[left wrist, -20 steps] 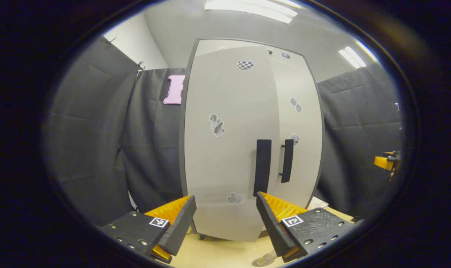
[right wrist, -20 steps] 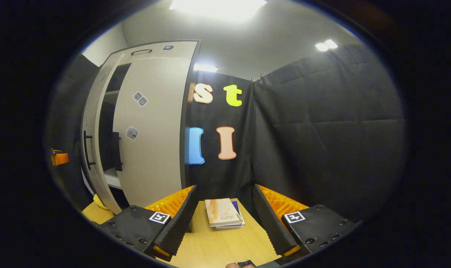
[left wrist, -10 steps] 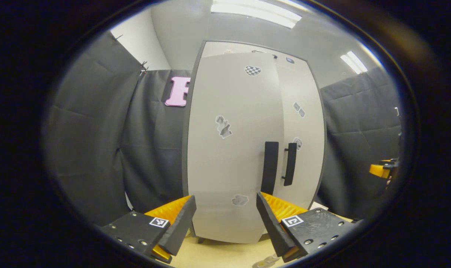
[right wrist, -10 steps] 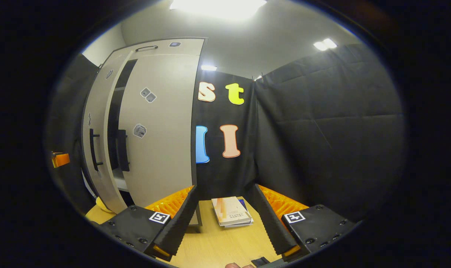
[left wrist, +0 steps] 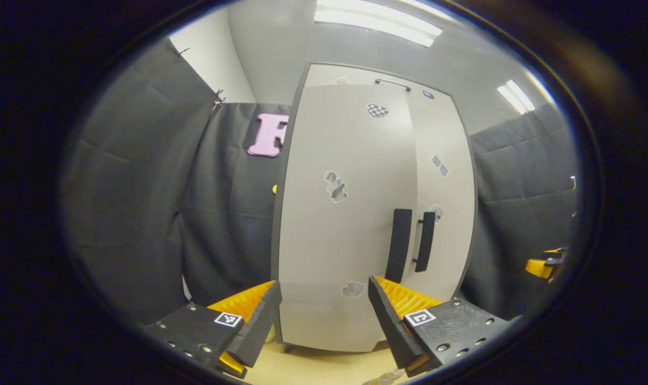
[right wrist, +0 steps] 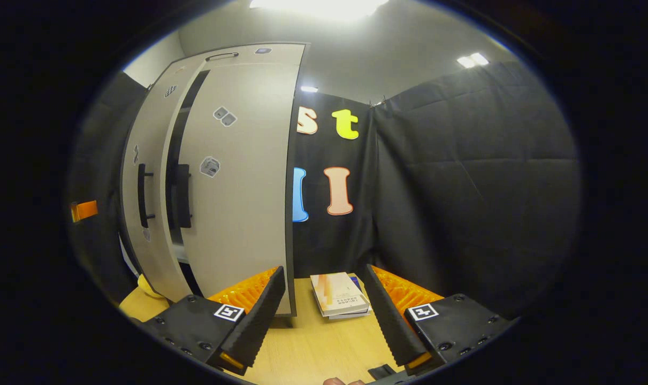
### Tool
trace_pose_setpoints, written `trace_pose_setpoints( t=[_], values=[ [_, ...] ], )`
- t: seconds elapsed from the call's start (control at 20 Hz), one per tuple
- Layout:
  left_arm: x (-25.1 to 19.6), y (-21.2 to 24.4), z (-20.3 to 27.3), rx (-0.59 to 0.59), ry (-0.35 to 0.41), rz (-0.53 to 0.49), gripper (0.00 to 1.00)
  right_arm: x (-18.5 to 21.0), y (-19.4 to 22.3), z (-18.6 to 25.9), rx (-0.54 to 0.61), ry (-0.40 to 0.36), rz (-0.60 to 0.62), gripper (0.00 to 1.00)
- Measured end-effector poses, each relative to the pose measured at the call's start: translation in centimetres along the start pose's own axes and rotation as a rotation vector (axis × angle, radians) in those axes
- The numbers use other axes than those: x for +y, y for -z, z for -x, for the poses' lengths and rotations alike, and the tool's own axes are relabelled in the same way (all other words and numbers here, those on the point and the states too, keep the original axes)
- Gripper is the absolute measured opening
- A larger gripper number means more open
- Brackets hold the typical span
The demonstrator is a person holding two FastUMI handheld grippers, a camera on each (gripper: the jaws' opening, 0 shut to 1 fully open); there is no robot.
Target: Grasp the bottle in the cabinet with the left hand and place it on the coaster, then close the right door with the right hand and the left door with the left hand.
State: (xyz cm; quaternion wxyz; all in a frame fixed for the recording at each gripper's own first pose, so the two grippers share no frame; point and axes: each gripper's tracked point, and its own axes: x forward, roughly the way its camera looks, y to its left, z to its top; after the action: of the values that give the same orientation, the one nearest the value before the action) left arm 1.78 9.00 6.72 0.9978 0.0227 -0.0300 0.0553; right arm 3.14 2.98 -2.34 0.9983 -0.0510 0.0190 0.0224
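Note:
The pale grey cabinet stands close in front of my left gripper (left wrist: 324,313), which is open with nothing between its fingers. The left door (left wrist: 340,224) faces me almost flat, and its black handle (left wrist: 398,245) sits beside the right door's handle (left wrist: 425,240). In the right gripper view the right door (right wrist: 238,182) lies against the cabinet, while the left door (right wrist: 147,176) stands slightly ajar with a dark slit between them. My right gripper (right wrist: 324,313) is open and empty over the wooden table (right wrist: 313,347). A small clear thing (left wrist: 380,378) peeks at the bottom edge, too little to identify.
A stack of books (right wrist: 340,294) lies on the table against the black cloth wall, right of the cabinet. Something yellow (right wrist: 147,289) sits at the cabinet's foot. The right gripper (left wrist: 543,264) shows at the far right of the left gripper view.
The left door has swung further shut, and the dark gap between the doors has narrowed to a slit. Both grippers have stayed open, and the cabinet has drifted right in both views.

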Motion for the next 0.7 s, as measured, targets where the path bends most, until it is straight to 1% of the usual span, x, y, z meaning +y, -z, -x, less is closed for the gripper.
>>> trace_pose_setpoints(
  t=[0.05,0.15,0.2,0.25,0.3,0.35,0.4,0.45,0.5,0.55,0.6,0.7],
  values=[
    [0.6,-0.1,0.4,-0.001,-0.015,-0.014,0.94,0.4,0.0,-0.4,-0.004,-0.005,-0.002,0.95],
    [1.7,0.1,1.1,0.007,-0.043,-0.017,0.94,1.5,0.2,-1.4,-0.003,-0.021,-0.008,0.95],
    [2.1,0.2,1.5,0.01,-0.054,-0.011,0.94,2.3,0.4,-1.9,0.006,-0.038,-0.012,0.92],
    [2.3,0.3,1.8,0.009,-0.061,-0.003,0.94,3.1,0.5,-2.4,0.014,-0.057,-0.015,0.95],
    [2.7,0.5,2.1,0.011,-0.068,0.004,0.94,4.0,0.5,-2.7,0.015,-0.074,-0.016,0.92],
    [2.8,0.9,2.3,0.02,-0.064,0.007,0.94,4.7,0.4,-3.0,0.015,-0.088,-0.014,0.95],
    [2.9,1.1,2.5,0.017,-0.048,0.016,0.94,5.3,0.5,-3.3,0.013,-0.101,-0.01,0.95],
    [2.7,0.9,2.3,0.008,-0.021,0.036,0.94,6.0,0.7,-3.6,0.016,-0.111,-0.005,0.92],
    [2.7,0.6,2.1,0.0,0.003,0.063,0.94,6.5,1.0,-4.0,0.025,-0.119,-0.002,0.95],
    [2.7,0.2,1.9,-0.012,0.017,0.088,0.94,7.1,1.4,-4.4,0.036,-0.131,-0.006,0.95],
    [3.0,-0.3,1.7,-0.02,0.019,0.11,0.94,7.9,1.9,-4.8,0.056,-0.148,-0.01,0.95],
    [3.8,-0.7,1.8,-0.022,-0.007,0.126,0.94,8.9,2.4,-5.4,0.087,-0.174,-0.006,0.95]
  ],
)
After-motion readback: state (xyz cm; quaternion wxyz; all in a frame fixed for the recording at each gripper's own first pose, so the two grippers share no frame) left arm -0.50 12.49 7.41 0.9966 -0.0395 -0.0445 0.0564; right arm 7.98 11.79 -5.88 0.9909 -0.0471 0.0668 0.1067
